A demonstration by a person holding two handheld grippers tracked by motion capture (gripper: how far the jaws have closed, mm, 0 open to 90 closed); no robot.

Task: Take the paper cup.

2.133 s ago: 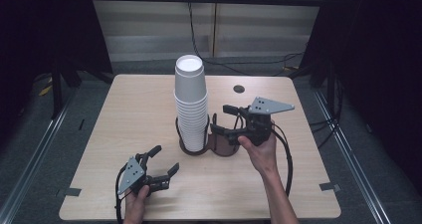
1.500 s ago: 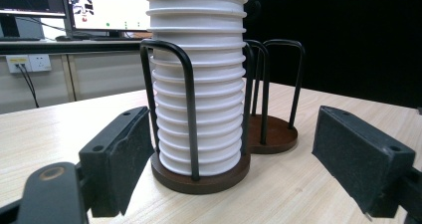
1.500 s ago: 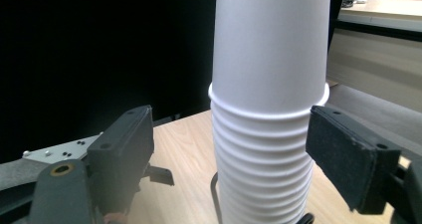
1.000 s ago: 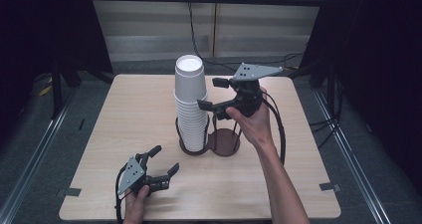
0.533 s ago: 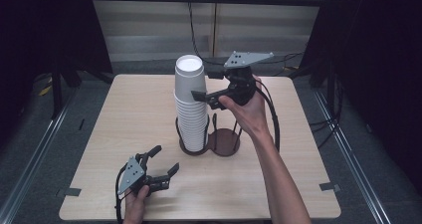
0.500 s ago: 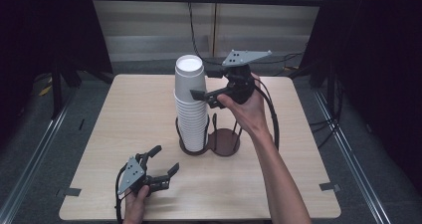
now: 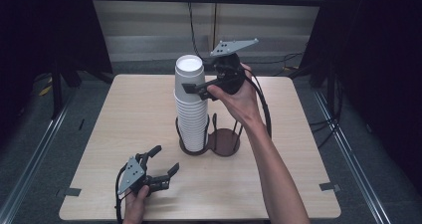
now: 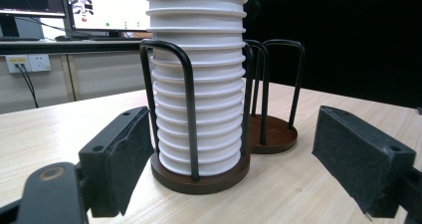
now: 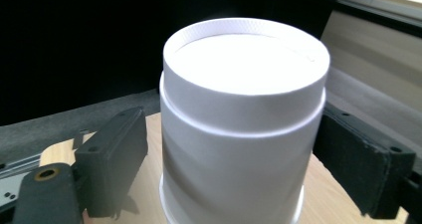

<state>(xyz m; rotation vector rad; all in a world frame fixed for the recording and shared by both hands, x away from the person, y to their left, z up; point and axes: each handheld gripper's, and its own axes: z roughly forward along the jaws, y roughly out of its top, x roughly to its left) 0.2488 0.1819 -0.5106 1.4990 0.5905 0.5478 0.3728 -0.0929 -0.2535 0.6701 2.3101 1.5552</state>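
Right gripper (image 9: pixel 234 154), jaws spread, straddles the top cup (image 9: pixel 244 129) of the stack without touching.

One stack of white cups (image 7: pixel 191 104) is counted, with one double-ringed holder (image 7: pixel 224 142), two grippers, left (image 7: pixel 158 167) and right (image 7: pixel 196 87), and one tabletop (image 7: pixel 124 114).

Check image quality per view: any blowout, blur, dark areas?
High view: sharp on the table, dark surroundings. Left gripper view: cup stack crisp, monitors behind overexposed. Right gripper view: top cup near blown-out white, slightly soft, black background.
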